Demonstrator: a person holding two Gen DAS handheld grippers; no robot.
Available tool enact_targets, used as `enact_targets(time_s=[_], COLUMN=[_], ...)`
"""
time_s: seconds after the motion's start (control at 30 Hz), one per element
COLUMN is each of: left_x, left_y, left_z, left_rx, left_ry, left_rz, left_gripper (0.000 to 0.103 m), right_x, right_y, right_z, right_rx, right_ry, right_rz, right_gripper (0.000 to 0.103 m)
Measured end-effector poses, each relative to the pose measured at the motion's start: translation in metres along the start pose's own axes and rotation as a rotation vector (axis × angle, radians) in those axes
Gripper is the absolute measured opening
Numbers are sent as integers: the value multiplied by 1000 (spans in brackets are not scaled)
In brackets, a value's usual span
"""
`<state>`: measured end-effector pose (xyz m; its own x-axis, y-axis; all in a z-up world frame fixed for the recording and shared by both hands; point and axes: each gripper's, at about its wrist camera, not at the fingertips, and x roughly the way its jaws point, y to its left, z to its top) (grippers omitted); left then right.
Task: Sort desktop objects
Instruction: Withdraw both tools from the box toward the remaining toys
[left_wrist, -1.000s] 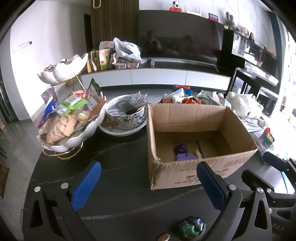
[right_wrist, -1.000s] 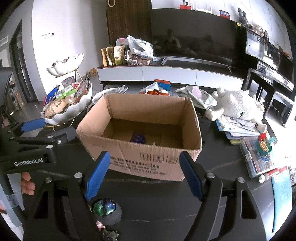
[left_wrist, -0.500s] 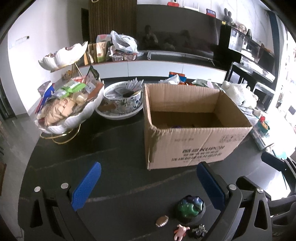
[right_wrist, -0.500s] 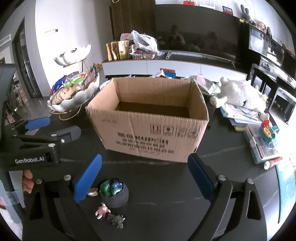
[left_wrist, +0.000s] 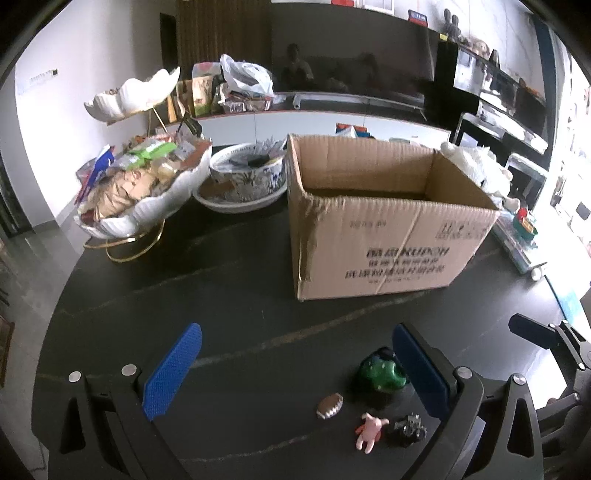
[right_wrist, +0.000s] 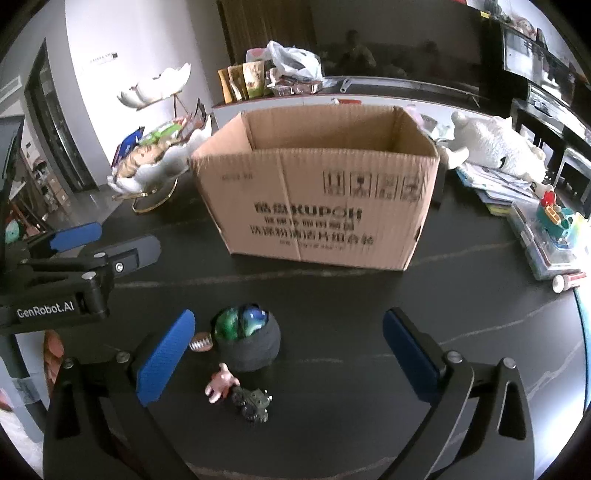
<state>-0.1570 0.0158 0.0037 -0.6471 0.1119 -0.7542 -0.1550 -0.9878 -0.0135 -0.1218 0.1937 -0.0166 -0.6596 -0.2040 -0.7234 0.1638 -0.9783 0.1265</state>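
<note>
Above the dark table (right_wrist: 332, 295), both grippers angled down, right gripper (right_wrist: 288, 354) wide, empty

I see an open cardboard box (right_wrist: 317, 195) standing upright on the dark table. In front of it sits a black pouch (right_wrist: 249, 341) of coloured balls, with a tiny football (right_wrist: 201, 342) touching it and a pink figure (right_wrist: 220, 382) and dark toy vehicle (right_wrist: 253, 402) just beside it.

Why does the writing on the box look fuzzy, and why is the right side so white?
Left wrist view: the cardboard box print is smeared by motion blur, window glare whitens the right edge. Right wrist view: print slightly blurred, fisheye bends the table edges.
</note>
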Motion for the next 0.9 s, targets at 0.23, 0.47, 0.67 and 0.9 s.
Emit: enact_targets(time_s=[0.23, 0.47, 0.67, 0.9], left_x=[3, 6, 15, 21], left_y=[-1, 3, 5, 10], left_z=[-17, -30, -36, -37], left_rx=[0, -6, -8, -17], left_ry=[20, 42, 71, 82], left_rz=[-5, 13, 4, 17], left_gripper=[102, 102, 102, 102], right_x=[3, 14, 26, 35], right_y=[8, 17, 24, 25], right_z=[-15, -28, -32, -33], right_rx=[-43, -72, -81, -83], right_ry=[6, 40, 64, 75], right_rz=[-25, -5, 1, 10], right_gripper=[101, 101, 100, 95])
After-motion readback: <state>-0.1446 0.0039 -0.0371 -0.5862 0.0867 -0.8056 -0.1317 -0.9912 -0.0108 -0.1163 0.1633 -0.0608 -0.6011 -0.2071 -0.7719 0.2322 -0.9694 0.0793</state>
